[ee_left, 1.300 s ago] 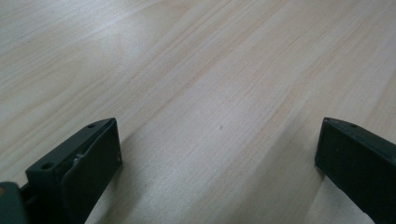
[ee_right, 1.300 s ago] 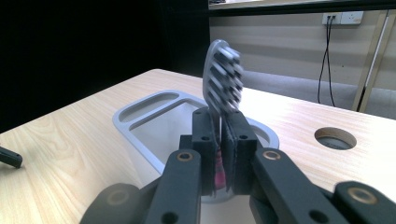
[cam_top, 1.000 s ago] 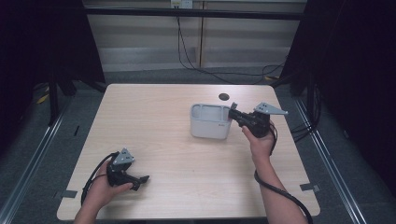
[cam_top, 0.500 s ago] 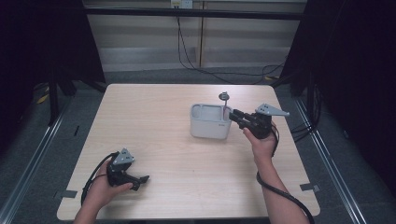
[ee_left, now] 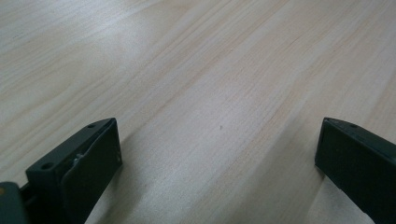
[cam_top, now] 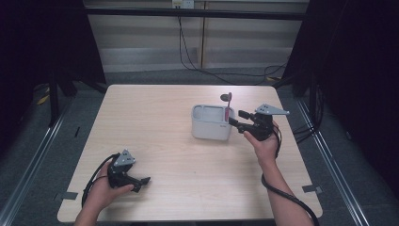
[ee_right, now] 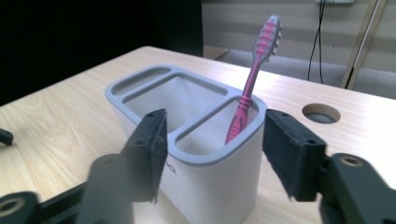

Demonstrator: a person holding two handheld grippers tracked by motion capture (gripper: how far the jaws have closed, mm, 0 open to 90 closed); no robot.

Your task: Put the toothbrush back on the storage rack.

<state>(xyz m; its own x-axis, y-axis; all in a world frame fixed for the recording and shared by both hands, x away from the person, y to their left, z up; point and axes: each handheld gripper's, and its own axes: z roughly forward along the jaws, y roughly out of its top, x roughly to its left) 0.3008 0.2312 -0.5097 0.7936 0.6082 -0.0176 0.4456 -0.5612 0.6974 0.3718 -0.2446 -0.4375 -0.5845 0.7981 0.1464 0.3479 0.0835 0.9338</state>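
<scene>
Pink toothbrush (cam_top: 228, 108) stands tilted in the grey holder (cam_top: 210, 123) at 2 o'clock on the worktop (cam_top: 155, 117); right tongs (cam_top: 234, 119) have just opened, so withdraw straight back. Left tongs (ee_left: 217, 158) rest apart, empty. Right gripper view: toothbrush (ee_right: 252, 84) leans free in the nearest compartment.

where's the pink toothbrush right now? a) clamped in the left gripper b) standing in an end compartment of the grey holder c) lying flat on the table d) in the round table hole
b, the pink toothbrush leans upright in an end compartment of the grey holder, free of the right gripper.
</scene>
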